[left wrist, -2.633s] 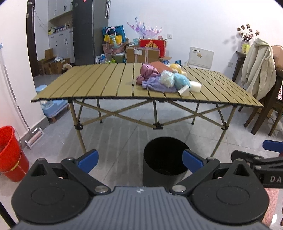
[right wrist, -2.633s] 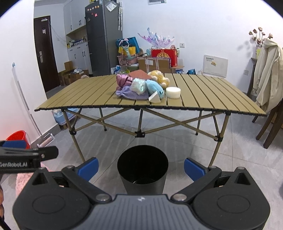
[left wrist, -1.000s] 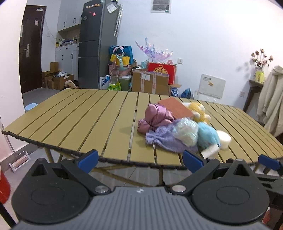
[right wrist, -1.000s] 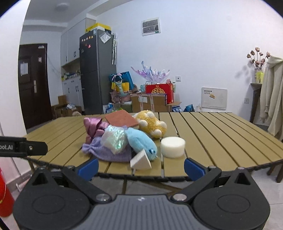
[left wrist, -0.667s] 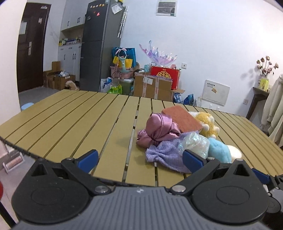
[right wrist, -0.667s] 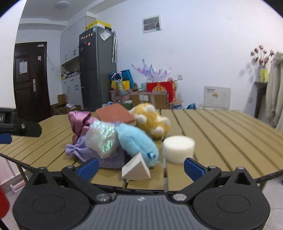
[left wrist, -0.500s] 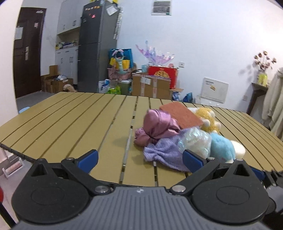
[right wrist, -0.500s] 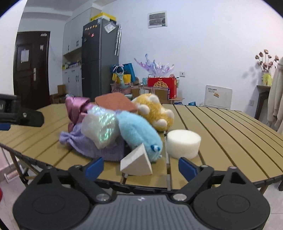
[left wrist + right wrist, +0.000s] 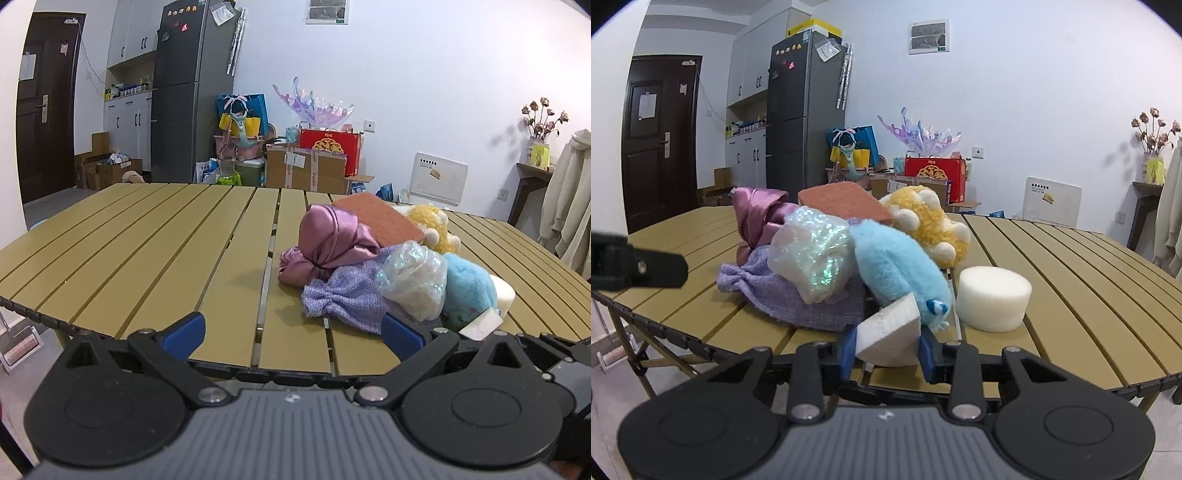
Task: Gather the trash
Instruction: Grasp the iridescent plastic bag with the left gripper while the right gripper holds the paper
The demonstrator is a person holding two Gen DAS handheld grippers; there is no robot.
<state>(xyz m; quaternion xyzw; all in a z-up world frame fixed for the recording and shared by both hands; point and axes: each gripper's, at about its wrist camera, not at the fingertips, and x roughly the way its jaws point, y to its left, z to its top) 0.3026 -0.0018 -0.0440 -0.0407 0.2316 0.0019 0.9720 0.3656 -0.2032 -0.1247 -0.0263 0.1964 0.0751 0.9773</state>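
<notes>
A heap of things lies on the slatted tan table (image 9: 1071, 288): a pink satin bundle (image 9: 328, 243), a lilac cloth pouch (image 9: 343, 295), a crinkly clear plastic bag (image 9: 812, 254), a blue plush toy (image 9: 897, 273), a yellow plush toy (image 9: 927, 221) and a brown sponge (image 9: 842, 201). My right gripper (image 9: 888, 341) is shut on a white foam wedge (image 9: 890, 336) at the table's near edge, both blue pads pressing its sides. A white foam cylinder (image 9: 993, 297) stands just right of it. My left gripper (image 9: 291, 330) is open at the table's near edge, left of the heap, with nothing between its fingers.
A dark fridge (image 9: 192, 96), cardboard boxes (image 9: 306, 166) and a red gift box (image 9: 328, 147) stand against the far wall. A coat (image 9: 569, 206) hangs at the right. The left gripper's finger (image 9: 635, 266) juts into the right wrist view.
Both grippers came in low to the table's near edge. The right gripper's wide-open jaws closed onto the white foam wedge. The left gripper stayed open.
</notes>
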